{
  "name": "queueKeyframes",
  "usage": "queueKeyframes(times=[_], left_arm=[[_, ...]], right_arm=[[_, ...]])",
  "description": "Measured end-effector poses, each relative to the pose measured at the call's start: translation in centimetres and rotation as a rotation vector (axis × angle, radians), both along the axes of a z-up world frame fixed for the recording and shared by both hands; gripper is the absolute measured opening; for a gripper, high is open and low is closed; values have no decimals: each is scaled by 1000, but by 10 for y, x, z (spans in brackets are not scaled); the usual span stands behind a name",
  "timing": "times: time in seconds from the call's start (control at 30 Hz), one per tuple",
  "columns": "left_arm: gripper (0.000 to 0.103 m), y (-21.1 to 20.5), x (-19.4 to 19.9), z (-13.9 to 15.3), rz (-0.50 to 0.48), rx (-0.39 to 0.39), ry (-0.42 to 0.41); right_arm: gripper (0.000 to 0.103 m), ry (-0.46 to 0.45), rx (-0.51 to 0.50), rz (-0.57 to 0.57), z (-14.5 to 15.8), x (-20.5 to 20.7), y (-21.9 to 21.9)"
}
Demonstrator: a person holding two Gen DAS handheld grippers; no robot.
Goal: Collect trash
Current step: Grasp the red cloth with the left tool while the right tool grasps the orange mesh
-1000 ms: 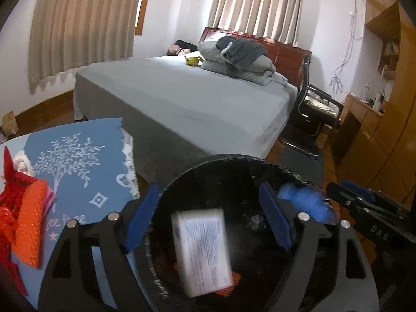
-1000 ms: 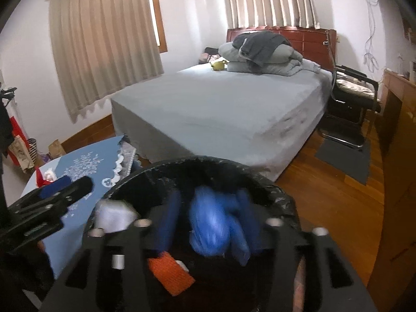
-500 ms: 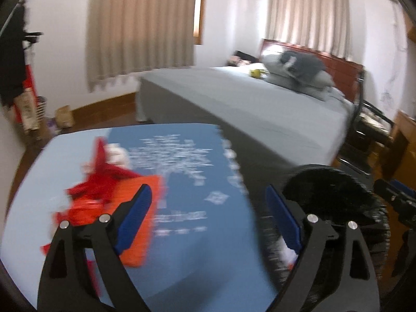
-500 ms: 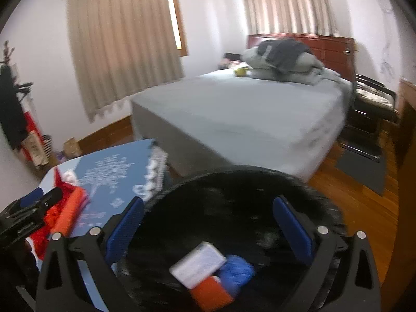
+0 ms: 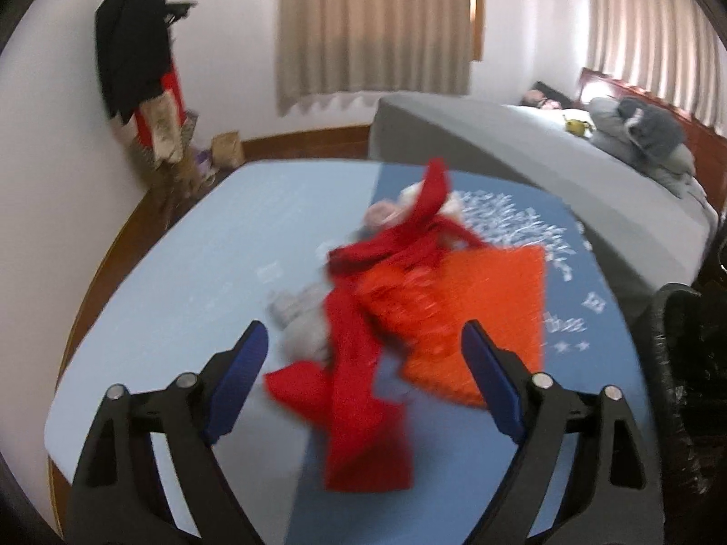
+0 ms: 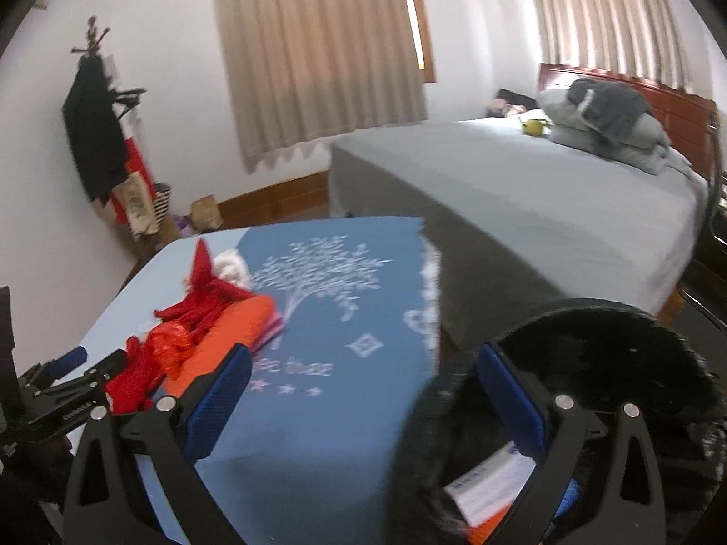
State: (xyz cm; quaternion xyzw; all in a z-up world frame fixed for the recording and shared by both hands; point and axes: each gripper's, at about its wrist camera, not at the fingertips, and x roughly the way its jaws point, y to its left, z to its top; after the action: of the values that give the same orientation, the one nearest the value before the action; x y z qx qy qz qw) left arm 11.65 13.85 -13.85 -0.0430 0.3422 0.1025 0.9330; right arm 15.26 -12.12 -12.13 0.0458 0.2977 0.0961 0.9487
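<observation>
Where the left wrist view looks down, the left tool (image 5: 363,372) stands wide with its jaws closing; red scraps lie in line between the pads, but neither pad touches them.
- Counter (image 5: 191,281): pale blue, with a darker blue cloth (image 5: 586,313) printed with a white tree from 12 to 3 o'clock.
- Red scraps (image 5: 359,390): crumpled red strips at centre, running from 12 to 6 o'clock, blurred.
- Orange sheet (image 5: 500,313): under and beside the red scraps, at 2 o'clock.
- Grey wad (image 5: 300,322): touching the red scraps, at 9 o'clock of them.
- Bin (image 5: 690,363): black-lined, at the 3 o'clock edge, just beside the counter.
- Bed (image 5: 545,159): grey, at 1 o'clock, folded bedding at its far end.

Right wrist view: right tool (image 6: 363,399) fully wide, nothing between its pads.
- Bin (image 6: 636,340): at 4 o'clock, behind the right-hand finger; inside it a white packet (image 6: 490,486), with something orange and something blue, partly hidden.
- Blue cloth (image 6: 327,318): at centre, over the counter (image 6: 150,286).
- Red scraps (image 6: 191,318) and orange sheet (image 6: 236,322): at 9 o'clock, on the counter.
- Left tool (image 6: 72,372): at 8 o'clock, just beside the red scraps; contact cannot be told.
- Bed (image 6: 545,190): at 1 o'clock.
</observation>
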Motion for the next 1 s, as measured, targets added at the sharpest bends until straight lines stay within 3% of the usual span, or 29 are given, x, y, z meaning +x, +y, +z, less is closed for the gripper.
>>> queueKeyframes(times=[0.27, 0.37, 0.47, 0.53, 0.6, 1.0], left_arm=[[73, 15, 2, -23, 23, -61, 66], [65, 12, 6, -31, 14, -70, 87], [44, 11, 9, -39, -6, -95, 115], [24, 9, 10, -42, -19, -109, 129], [15, 6, 8, -42, -22, -109, 126], [10, 15, -5, -2, -12, -101, -2]], right_arm=[[98, 27, -16, 57, -20, 19, 41], [98, 34, -20, 66, -24, 25, 50], [98, 38, -23, 71, -27, 30, 54], [98, 46, -27, 73, -29, 33, 57], [98, 53, -25, 75, -31, 35, 59], [97, 89, -40, 111, -44, 44, 84]])
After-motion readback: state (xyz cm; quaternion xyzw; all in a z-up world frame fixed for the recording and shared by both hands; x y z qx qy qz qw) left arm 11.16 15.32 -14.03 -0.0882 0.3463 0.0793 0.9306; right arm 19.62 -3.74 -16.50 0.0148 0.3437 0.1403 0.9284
